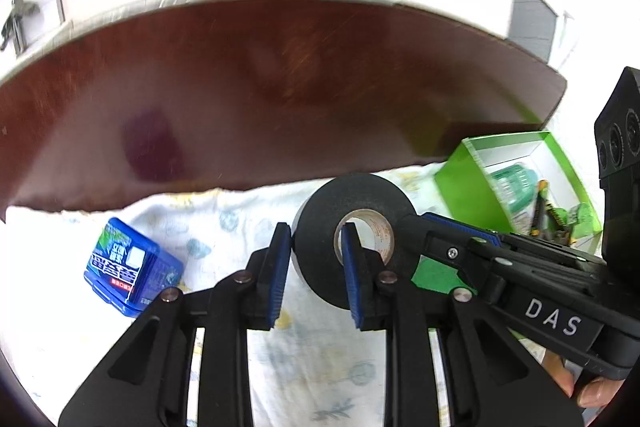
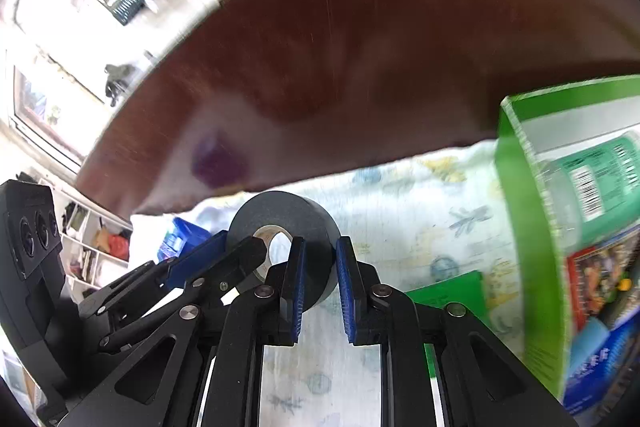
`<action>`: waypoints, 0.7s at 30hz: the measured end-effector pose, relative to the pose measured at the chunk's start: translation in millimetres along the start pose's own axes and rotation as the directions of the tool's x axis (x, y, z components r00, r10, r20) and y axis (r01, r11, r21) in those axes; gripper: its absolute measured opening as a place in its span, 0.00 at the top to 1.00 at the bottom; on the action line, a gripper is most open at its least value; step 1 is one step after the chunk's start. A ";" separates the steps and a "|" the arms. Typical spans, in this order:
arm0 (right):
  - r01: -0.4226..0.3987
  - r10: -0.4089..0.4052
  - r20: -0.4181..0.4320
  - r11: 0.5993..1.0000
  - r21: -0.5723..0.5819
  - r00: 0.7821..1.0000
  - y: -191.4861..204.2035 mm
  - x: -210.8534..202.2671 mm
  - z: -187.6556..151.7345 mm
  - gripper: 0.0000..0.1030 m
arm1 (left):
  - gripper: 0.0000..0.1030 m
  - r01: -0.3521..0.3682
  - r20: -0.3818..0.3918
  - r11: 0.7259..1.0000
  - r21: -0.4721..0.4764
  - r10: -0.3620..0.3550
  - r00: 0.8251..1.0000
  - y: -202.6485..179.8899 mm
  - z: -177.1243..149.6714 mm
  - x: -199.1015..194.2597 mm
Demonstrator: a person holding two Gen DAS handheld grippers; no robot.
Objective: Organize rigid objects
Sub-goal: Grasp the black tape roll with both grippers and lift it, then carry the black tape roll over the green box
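Observation:
A roll of black tape (image 1: pixel 352 195) with a pale cardboard core hangs above the patterned white cloth (image 1: pixel 320 367), held from both sides. My left gripper (image 1: pixel 314 259) is shut on the roll's left wall, one blue pad outside and one inside the core. My right gripper (image 2: pixel 320 267) is shut on the opposite wall of the black tape roll (image 2: pixel 288 207), again with one pad in the core. In the left wrist view the right gripper (image 1: pixel 404 227) comes in from the right. In the right wrist view the left gripper (image 2: pixel 240 245) comes in from the left.
An open green box (image 2: pixel 516 227) stands to the right, with a green bottle (image 2: pixel 592 187) and other packets inside. A blue tin (image 1: pixel 128 267) lies on the cloth to the left. Behind the cloth runs the brown tabletop (image 1: pixel 280 87). A person's fingers (image 1: pixel 592 387) show at the lower right.

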State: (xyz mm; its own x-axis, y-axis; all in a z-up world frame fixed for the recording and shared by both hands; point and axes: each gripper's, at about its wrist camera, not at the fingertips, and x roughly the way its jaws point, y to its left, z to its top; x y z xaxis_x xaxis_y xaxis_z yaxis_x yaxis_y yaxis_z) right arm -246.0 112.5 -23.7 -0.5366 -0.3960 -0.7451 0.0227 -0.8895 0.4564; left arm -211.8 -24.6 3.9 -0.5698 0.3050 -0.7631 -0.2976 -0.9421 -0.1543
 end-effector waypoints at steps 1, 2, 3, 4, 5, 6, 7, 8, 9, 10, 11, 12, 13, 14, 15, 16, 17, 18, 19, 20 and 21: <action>0.000 0.000 0.000 1.000 0.000 1.000 0.0 0.0 0.0 0.81 | 0.78 0.002 0.008 1.000 0.011 -0.002 1.000 -4.6 2.8 -2.9; -0.002 0.002 0.015 1.000 0.000 1.000 -0.2 -6.5 -0.3 0.81 | 0.78 0.005 0.016 1.000 0.021 -0.005 1.000 -10.2 4.2 -6.9; -0.003 0.003 0.046 1.000 0.002 0.999 -3.9 -21.6 -0.7 0.81 | 0.78 0.007 0.023 0.999 0.032 -0.007 1.000 -19.6 12.4 -4.5; -0.003 0.003 0.059 1.000 0.005 0.998 -6.5 -29.2 -1.3 0.81 | 0.78 0.008 0.031 0.999 0.046 -0.010 0.999 -30.9 22.0 -2.5; -0.003 0.003 0.059 1.000 0.005 0.998 -6.5 -29.2 -1.3 0.81 | 0.78 0.011 0.037 0.998 0.060 -0.013 0.999 -38.2 24.1 -4.9; -0.003 0.002 0.087 1.000 0.011 0.996 -14.8 -44.7 -1.6 0.81 | 0.78 0.014 0.043 0.997 0.075 -0.017 0.999 -47.2 25.6 -7.4; -0.003 0.001 0.102 1.000 0.018 0.995 -20.2 -52.2 -2.0 0.81 | 0.78 0.018 0.048 0.996 0.090 -0.023 0.999 -56.6 26.9 -9.5; -0.002 -0.001 0.119 1.000 0.028 0.993 -26.7 -61.4 -3.1 0.81 | 0.78 0.022 0.052 0.994 0.104 -0.028 0.998 -66.5 26.2 -9.4; -0.001 -0.004 0.131 0.999 0.035 0.991 -32.0 -67.5 -3.3 0.81 | 0.78 0.027 0.054 0.992 0.121 -0.034 0.998 -76.9 26.7 -10.0; 0.001 -0.007 0.146 0.999 0.044 0.989 -39.4 -76.8 -4.1 0.81 | 0.78 0.032 0.056 0.990 0.137 -0.040 0.998 -87.0 28.3 -9.7; 0.002 -0.011 0.159 0.998 0.056 0.987 -47.1 -85.2 -5.0 0.81 | 0.78 0.035 0.056 0.988 0.151 -0.044 0.997 -97.0 33.5 -6.0; 0.002 -0.011 0.159 0.998 0.056 0.987 -47.1 -85.2 -5.0 0.81 | 0.78 0.041 0.056 0.985 0.166 -0.051 0.997 -103.6 34.3 -6.5; 0.004 -0.019 0.184 0.997 0.080 0.983 -62.0 -98.6 -7.5 0.81 | 0.78 0.046 0.054 0.983 0.179 -0.056 0.997 -103.9 35.5 -17.0; 0.005 -0.022 0.193 0.996 0.092 0.981 -69.0 -104.4 -8.4 0.81 | 0.78 0.051 0.051 0.980 0.193 -0.062 0.997 -111.2 37.3 -17.1; 0.006 -0.027 0.202 0.995 0.104 0.979 -75.8 -108.4 -9.1 0.81 | 0.78 0.056 0.048 0.976 0.210 -0.067 0.997 -119.5 37.2 -17.0; 0.007 -0.032 0.213 0.993 0.118 0.976 -85.0 -114.7 -10.7 0.81 | 0.78 0.060 0.045 0.973 0.224 -0.072 0.996 -127.6 34.5 -16.9; 0.008 -0.037 0.222 0.992 0.130 0.974 -91.4 -118.8 -12.0 0.81 | 0.78 0.065 0.042 0.969 0.239 -0.077 0.996 -136.6 34.6 -15.2; 0.008 -0.041 0.231 0.990 0.143 0.972 -99.0 -123.5 -13.3 0.81 | 0.78 0.070 0.039 0.965 0.253 -0.082 0.996 -144.5 34.5 -13.4; 0.008 -0.046 0.241 0.988 0.155 0.970 -106.1 -127.0 -14.8 0.81 | 0.78 0.075 0.035 0.960 0.268 -0.088 0.996 -154.6 35.2 -10.6; 0.009 -0.052 0.250 0.986 0.169 0.967 -114.5 -131.3 -16.4 0.81 | 0.78 0.081 0.029 0.957 0.280 -0.092 0.995 -167.2 36.9 -4.4; 0.010 -0.056 0.258 0.984 0.179 0.965 -123.9 -138.6 -18.1 0.81 | 0.78 0.085 0.024 0.953 0.291 -0.096 0.995 -175.3 37.4 -2.3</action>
State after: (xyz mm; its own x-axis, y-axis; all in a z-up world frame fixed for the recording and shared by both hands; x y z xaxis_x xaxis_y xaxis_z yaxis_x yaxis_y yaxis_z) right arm -159.1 273.5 14.2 -0.7364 -0.2730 -0.6190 -0.1342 -0.8379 0.5291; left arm -187.0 145.1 56.2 -0.5564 0.3975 -0.7296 -0.5549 -0.8314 -0.0297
